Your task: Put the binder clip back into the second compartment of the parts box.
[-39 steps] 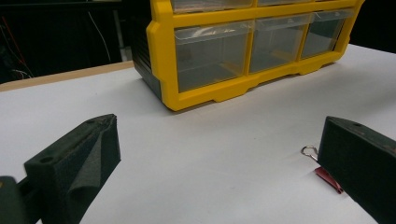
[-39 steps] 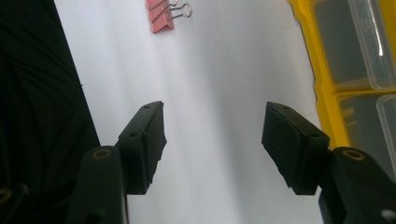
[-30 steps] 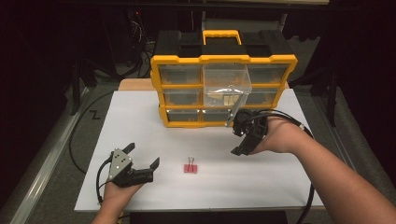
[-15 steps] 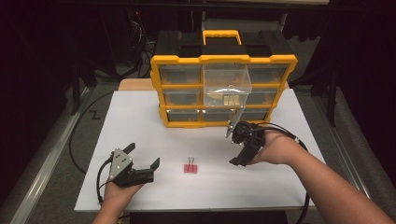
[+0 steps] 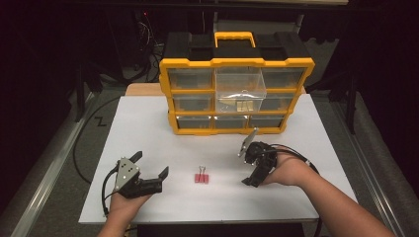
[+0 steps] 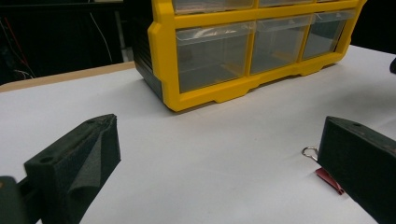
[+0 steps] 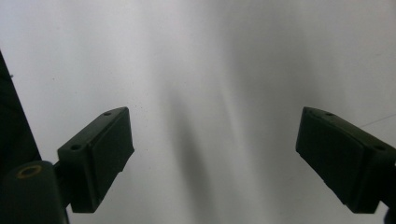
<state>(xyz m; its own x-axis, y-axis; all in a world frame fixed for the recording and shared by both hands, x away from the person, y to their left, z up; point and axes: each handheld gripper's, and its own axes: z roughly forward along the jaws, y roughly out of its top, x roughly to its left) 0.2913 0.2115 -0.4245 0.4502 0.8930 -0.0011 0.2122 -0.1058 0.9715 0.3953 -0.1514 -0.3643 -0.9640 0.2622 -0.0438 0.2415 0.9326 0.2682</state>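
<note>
A small red binder clip [image 5: 201,177] lies on the white tabletop [image 5: 148,128] between my two grippers. My left gripper [image 5: 150,164] rests to the clip's left, open wide and holding nothing. In the left gripper view the clip [image 6: 327,178] peeks out beside the right-hand jaw, and that gripper [image 6: 215,163] faces the yellow drawer organizer [image 6: 252,51]. My right gripper [image 5: 249,170] hovers to the clip's right, tilted down at the table. In its own view the right gripper [image 7: 215,154] stands open over bare white surface.
The yellow and black drawer organizer [image 5: 237,94] stands at the back of the table. Its upper middle clear drawer [image 5: 240,89] is pulled out, with something pale inside. Cables trail from both grippers. Dark floor surrounds the table.
My right gripper has come away from the organizer's front, moving toward the near side and left, and now points down at the table. The left gripper and the clip have stayed put.
</note>
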